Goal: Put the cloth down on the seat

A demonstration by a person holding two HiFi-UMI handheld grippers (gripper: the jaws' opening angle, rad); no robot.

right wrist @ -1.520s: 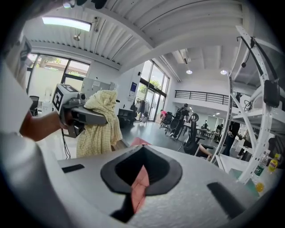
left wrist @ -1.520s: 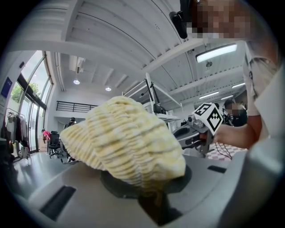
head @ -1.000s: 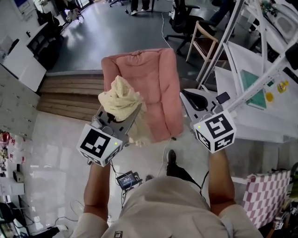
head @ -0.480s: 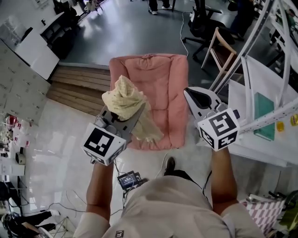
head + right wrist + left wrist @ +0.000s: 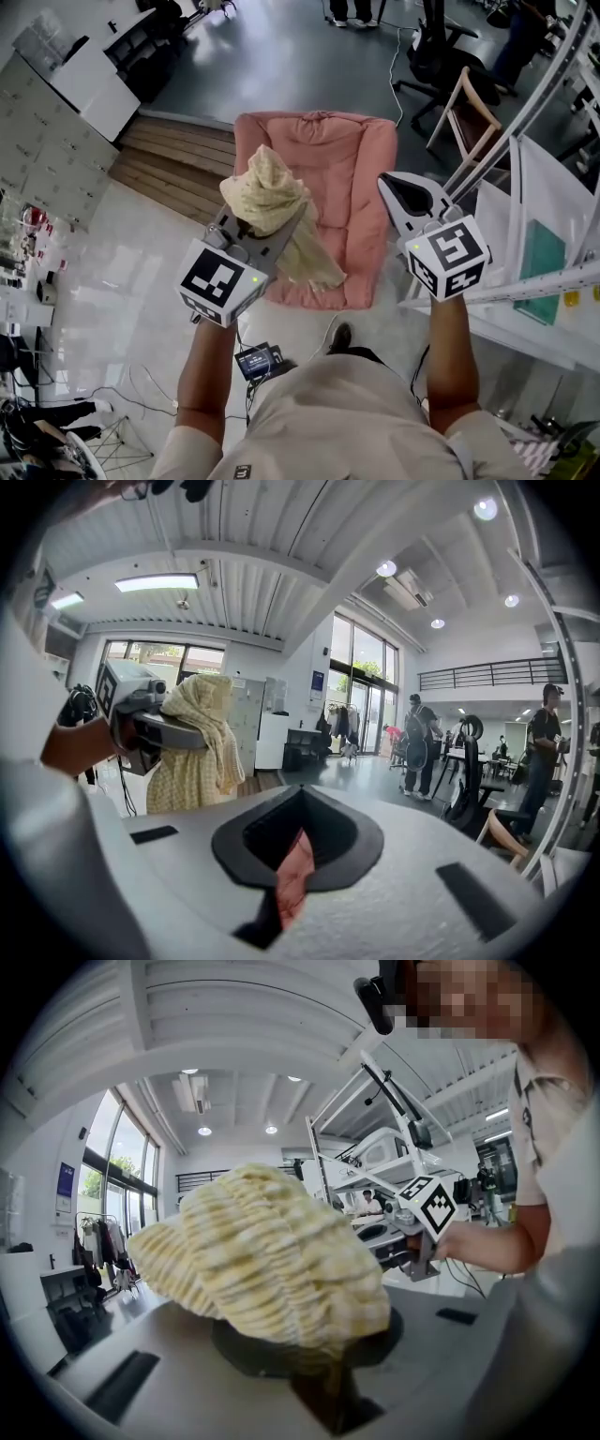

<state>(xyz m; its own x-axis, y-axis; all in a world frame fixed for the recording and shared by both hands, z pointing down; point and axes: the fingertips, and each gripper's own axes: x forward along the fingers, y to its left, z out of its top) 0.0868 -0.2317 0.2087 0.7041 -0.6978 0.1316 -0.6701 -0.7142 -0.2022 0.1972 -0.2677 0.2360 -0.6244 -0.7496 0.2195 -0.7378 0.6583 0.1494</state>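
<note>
- Left gripper (image 5: 265, 228): jaws narrow, clamped on the cloth (image 5: 269, 190). It's bunched on top, with a tail hanging below.
- The cloth is held in the air at the near-left side of the pink seat (image 5: 345, 169). None of it seems to rest on the cushion.
- Right gripper (image 5: 405, 190): jaws all but together, nothing in them, near the seat's right edge.
- Progress, my read: grab is done and the cloth is about at the seat. Left: lower it onto the cushion, open the jaws, back away.
</note>
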